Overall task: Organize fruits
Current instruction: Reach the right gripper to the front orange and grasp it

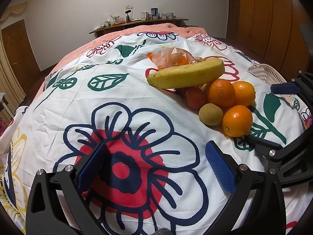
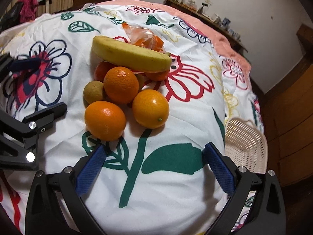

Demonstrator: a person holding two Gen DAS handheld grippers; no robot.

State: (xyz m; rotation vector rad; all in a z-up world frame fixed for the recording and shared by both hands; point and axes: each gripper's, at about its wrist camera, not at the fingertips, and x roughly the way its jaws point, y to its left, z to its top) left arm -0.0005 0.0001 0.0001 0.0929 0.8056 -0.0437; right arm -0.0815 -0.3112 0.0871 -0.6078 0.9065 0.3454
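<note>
**Fruit pile on floral cloth, both grippers empty**

Item 1. My left gripper: black frame, blue textured pads, jaws spread wide, nothing between them. It hovers over the white cloth printed with large flowers and green leaves, above a navy-outlined flower with a red centre. The fruit pile lies ahead and to its right.

Item 2. My right gripper: same build, jaws likewise apart and holding nothing. It sits over a green leaf-and-stem print, with the pile just ahead of its left finger.

Item 3. One long yellow banana, lying across the top of the pile and resting on the fruit below it.

Item 4. Three round orange citrus fruits: one at the centre of the pile, one nearest my right gripper, one beside it with a small green stem end. All three touch one another.

Item 5. One small dull greenish-brown round fruit, touching the centre citrus on its left.

Item 6. One reddish round fruit, partly hidden under the banana.

Item 7. One crumpled clear plastic bag with orange contents, behind the banana.

Item 8. One pale perforated plastic basket, at the cloth's right edge, apart from the pile.
</note>
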